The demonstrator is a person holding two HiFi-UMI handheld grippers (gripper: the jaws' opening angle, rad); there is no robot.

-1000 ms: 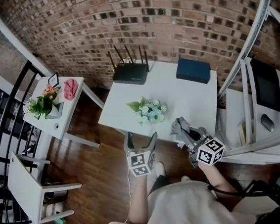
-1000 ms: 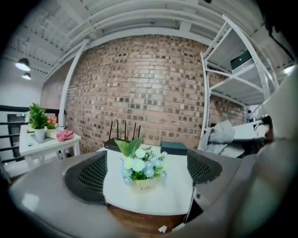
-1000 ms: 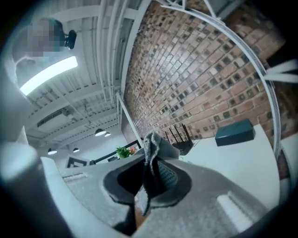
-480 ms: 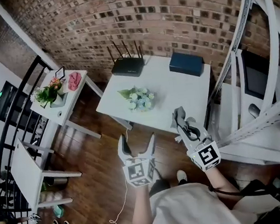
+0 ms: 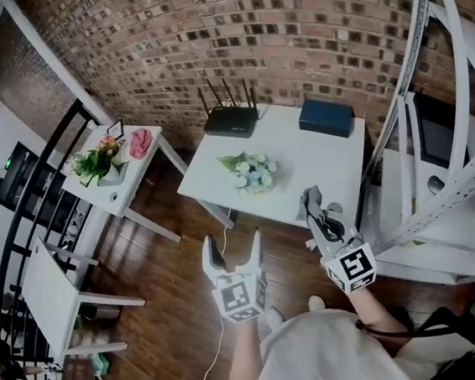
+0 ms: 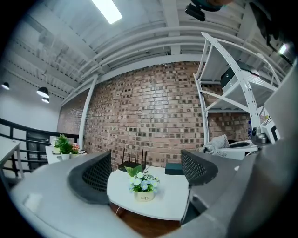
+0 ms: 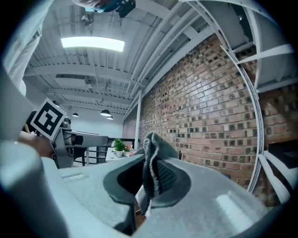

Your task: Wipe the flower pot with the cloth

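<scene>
- right tool [image 5: 320, 217]: clamped on the soft grey knitted cloth [image 7: 150, 163], which flops limp above the jaws. it is light and likely to bunch, so keep your pinch on its fold.
- left tool [image 5: 232, 249]: jaws part-way apart and closing, nothing between them.
- small cream flower pot [image 6: 144, 196] with white and blue blooms: upright mid white tabletop [image 5: 323, 163], well apart from both your tools. judged light, tippy and smooth-walled, so steady it by the pot wall, below the petals.
- far edge of tabletop: black router with aerials [image 5: 232, 120], dark blue box [image 5: 327, 117].
- room: red brick wall [image 5: 289, 36], dark wooden floor [image 5: 158, 278], white side table [image 5: 123, 184] at your left.
</scene>
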